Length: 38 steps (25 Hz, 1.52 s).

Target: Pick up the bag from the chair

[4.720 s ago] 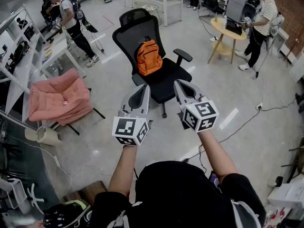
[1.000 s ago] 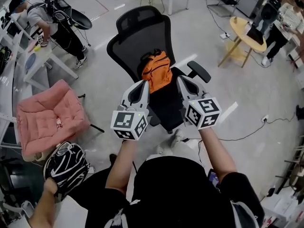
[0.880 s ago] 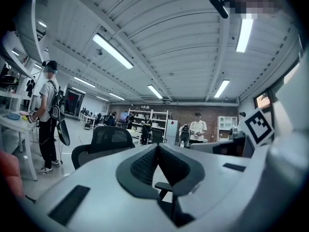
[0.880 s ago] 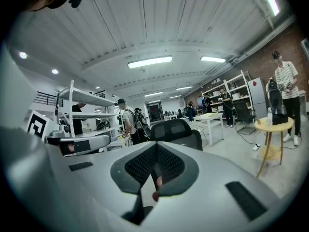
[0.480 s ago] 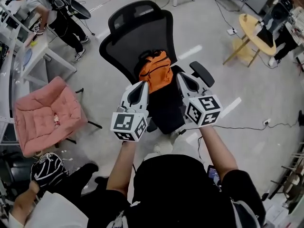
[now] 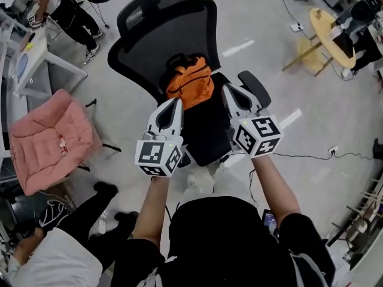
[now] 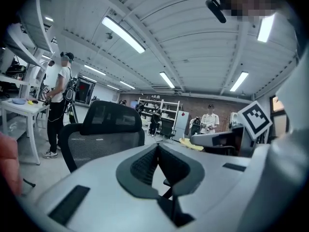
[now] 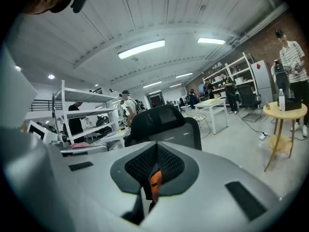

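Head view: the orange fabric backpack (image 6: 190,81) sits at the back edge of the seat of the black mesh office chair (image 6: 157,33), propped upright against its backrest. Both grey grippers reach over the seat's front edge. The left gripper (image 6: 177,101) has its tip against the bag's lower left corner as seen from here, though I cannot tell if it touches. The right gripper (image 6: 227,91) is just beside the bag's right side, with the padded black armrest (image 6: 255,87) close behind it. Around the chair are a pink cushioned folding seat (image 6: 46,137) well off to the left, a white desk (image 6: 35,57) beyond it, a round wooden side table (image 6: 331,30) at the upper right, and a black cable (image 6: 311,156) on the grey floor. A bystander in a white top and black trousers (image 6: 60,257) crouches at the lower left.

Left gripper view: the jaws are pressed together and grasp nothing. The chair's mesh backrest (image 7: 104,132) rises behind them, and the right gripper's marker cube (image 7: 255,120) shows at the right.

Right gripper view: the jaws meet at their tips, clenched on nothing. A sliver of the orange bag (image 8: 155,181) shows through the gap below the tips, with the chair's backrest (image 8: 164,124) above. White shelving (image 8: 79,105) stands to the left and the wooden table (image 8: 285,113) to the right.
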{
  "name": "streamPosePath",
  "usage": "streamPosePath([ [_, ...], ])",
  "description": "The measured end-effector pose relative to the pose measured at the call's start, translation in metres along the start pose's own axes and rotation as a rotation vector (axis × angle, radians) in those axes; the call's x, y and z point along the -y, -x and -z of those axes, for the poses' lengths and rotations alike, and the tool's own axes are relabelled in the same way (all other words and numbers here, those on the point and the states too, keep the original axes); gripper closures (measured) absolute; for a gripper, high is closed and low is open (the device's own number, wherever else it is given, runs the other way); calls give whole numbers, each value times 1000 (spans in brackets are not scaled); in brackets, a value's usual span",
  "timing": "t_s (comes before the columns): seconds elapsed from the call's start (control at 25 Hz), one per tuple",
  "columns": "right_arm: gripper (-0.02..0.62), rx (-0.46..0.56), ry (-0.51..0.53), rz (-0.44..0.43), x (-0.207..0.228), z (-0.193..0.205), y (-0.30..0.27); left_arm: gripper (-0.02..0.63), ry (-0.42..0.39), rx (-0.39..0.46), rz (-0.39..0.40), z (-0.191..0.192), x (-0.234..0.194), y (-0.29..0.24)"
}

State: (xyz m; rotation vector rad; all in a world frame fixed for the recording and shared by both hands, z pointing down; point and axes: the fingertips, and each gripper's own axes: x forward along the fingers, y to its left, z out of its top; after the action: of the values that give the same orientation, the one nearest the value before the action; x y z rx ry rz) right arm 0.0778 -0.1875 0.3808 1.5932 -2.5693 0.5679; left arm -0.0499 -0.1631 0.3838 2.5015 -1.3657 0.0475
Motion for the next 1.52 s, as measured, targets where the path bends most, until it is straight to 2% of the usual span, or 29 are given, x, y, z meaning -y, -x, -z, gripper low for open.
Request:
streamPosePath([
  [0.6,595,-112,-51,-6,56,49,-64,597,92,-95,-54,71,-35,-62],
  [1.52,595,-239,-90,-46,103,117,-129,594,118,-158,-123,143,-88,-137],
])
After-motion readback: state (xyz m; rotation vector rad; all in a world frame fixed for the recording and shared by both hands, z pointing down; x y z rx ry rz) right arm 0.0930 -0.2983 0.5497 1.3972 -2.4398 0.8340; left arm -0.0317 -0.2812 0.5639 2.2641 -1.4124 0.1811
